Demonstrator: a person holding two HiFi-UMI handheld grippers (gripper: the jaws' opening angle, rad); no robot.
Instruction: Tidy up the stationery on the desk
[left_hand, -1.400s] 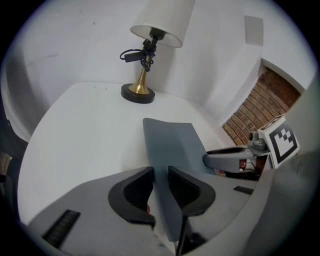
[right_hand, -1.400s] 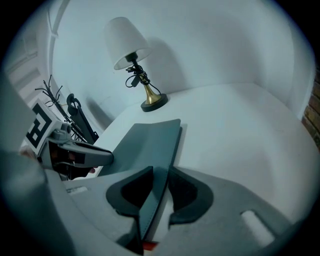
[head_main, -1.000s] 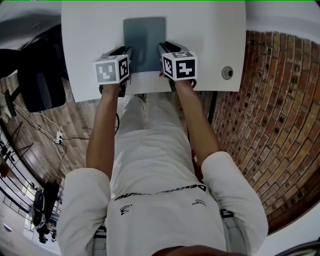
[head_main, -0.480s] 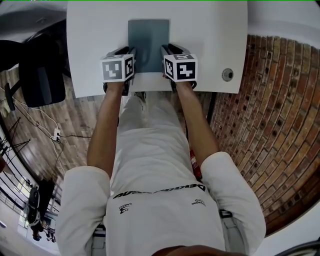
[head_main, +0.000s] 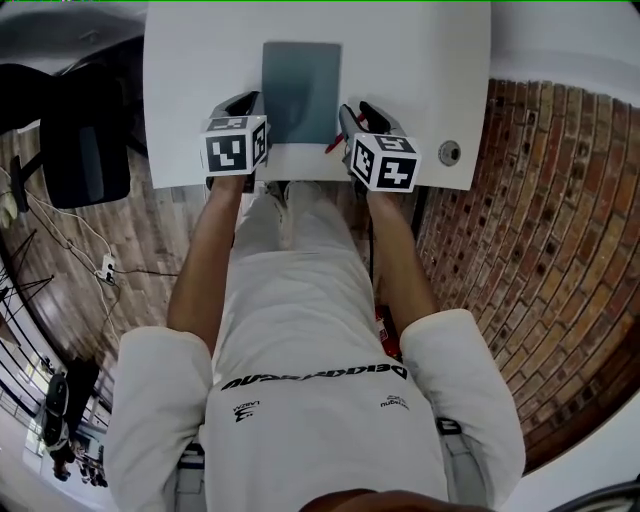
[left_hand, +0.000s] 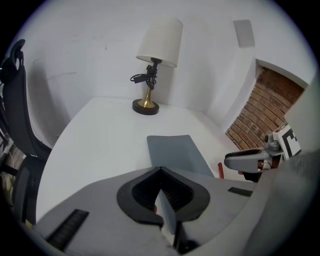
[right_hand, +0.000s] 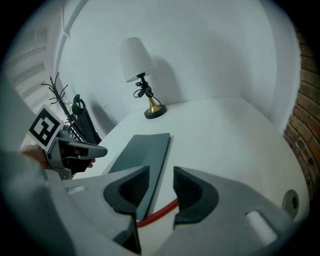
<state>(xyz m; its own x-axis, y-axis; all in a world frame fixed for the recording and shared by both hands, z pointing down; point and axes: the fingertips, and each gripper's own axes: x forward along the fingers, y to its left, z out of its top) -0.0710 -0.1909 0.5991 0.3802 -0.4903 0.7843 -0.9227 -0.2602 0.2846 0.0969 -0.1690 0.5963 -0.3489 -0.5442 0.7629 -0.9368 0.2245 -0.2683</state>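
A white desk (head_main: 420, 60) fills the top of the head view, with a black chair (head_main: 85, 150) off its left side over a brick-patterned floor. A flat grey-blue pad (head_main: 300, 90) lies in the middle of the desk near its front edge, squared to it. At the far end, against the wall, stands a table lamp (left_hand: 155, 60) with a white shade and a brass foot.

The left hand-held gripper (left_hand: 160, 172) hangs above the desk just left of the pad. Its jaws have just been closing and now meet, with nothing seen between them. The right hand-held gripper (right_hand: 161, 175) hangs at the pad's right near corner. Its jaws have just been opening and stand wide apart, gripping nothing. A thin red pen (right_hand: 157, 214) lies on the desk below that gap, just beside the pad's corner. A small round grommet (head_main: 450, 152) sits in the desk to the right.
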